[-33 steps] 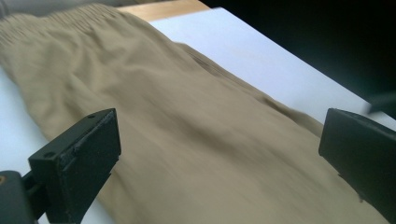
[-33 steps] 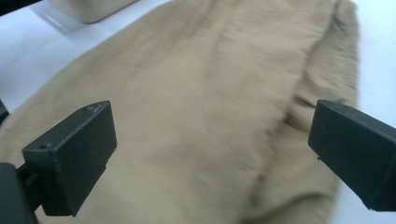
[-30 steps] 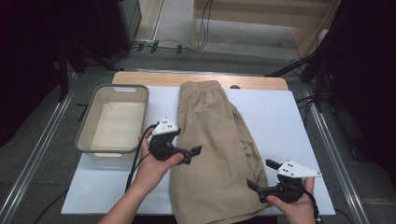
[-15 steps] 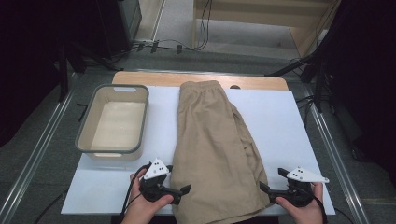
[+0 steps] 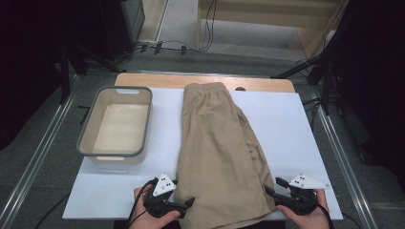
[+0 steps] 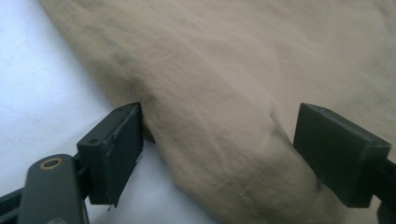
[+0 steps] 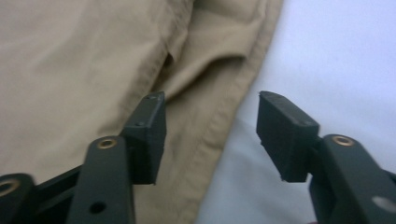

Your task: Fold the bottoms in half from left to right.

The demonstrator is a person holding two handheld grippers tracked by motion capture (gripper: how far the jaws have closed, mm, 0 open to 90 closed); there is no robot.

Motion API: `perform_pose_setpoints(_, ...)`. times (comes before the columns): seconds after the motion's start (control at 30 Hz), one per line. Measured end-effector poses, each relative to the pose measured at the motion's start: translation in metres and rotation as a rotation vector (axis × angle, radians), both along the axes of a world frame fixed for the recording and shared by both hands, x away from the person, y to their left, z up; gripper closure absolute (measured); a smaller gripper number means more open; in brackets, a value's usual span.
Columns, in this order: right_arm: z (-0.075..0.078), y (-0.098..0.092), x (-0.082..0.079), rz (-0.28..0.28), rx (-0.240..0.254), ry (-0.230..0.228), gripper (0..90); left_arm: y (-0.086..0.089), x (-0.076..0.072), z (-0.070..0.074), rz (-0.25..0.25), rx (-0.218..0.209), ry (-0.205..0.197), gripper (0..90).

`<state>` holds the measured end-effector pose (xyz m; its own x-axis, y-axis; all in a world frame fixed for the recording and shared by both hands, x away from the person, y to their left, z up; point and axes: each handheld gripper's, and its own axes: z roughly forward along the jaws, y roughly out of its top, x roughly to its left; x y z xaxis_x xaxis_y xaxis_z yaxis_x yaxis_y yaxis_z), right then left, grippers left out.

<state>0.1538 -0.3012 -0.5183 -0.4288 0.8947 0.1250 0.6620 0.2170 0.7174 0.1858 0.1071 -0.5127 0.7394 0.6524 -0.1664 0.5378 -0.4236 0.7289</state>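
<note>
**Both grippers are closing in on the near hem of the shorts, and either bite could miss**

On the left of the table, a grey bin (image 5: 114,126) is sitting well apart from the work, beside the cloth's left edge and not blocking either hand. The khaki shorts (image 5: 217,157) are lying flat down the middle of the white table cover (image 5: 286,124), waistband far, leg hems near the person.

The left gripper (image 5: 190,202) is resting at the near left edge of the shorts. Its jaws have just been closing but are standing wide, with a raised fold of cloth (image 6: 219,140) lying between them; one pad is touching the fabric edge, the other is not visibly pressing, so nothing is gripped yet. The risk here is that the low jaw is riding over the cover and pinching only the top layer, leaving the under layer behind.

The right gripper (image 5: 270,188) is sitting at the near right corner. Its jaws have also just been closing, about half open, straddling the stitched hem (image 7: 219,126) with one pad over cloth and one over bare cover; no grip yet. If it is closing too far outboard, the hem is likely slipping free, or one hand is lifting alone and skewing the garment

Nothing is standing between the grippers and the cloth
</note>
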Motion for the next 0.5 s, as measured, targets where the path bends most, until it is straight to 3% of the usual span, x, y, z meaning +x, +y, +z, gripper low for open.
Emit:
perform_pose_setpoints(0.1,-0.0035,-0.0021,0.0004,0.002,0.001,0.028,52.8,-0.0019,-0.0009,0.0009,-0.002,0.013,-0.009,26.9)
perform_pose_setpoints(0.3,-0.0040,-0.0036,0.0010,0.002,-0.003,0.035,72.3,-0.0011,-0.0004,0.0010,-0.015,0.020,-0.022,57.7)
perform_pose_setpoints(0.43,-0.0043,-0.0020,0.0003,0.029,-0.003,0.038,84.8,0.0022,0.0031,0.0016,-0.030,0.002,0.012,76.9)
perform_pose_setpoints(0.5,-0.0038,-0.0003,-0.0006,0.037,-0.003,0.045,86.6,0.0048,0.0037,0.0030,-0.035,0.002,0.017,82.2)
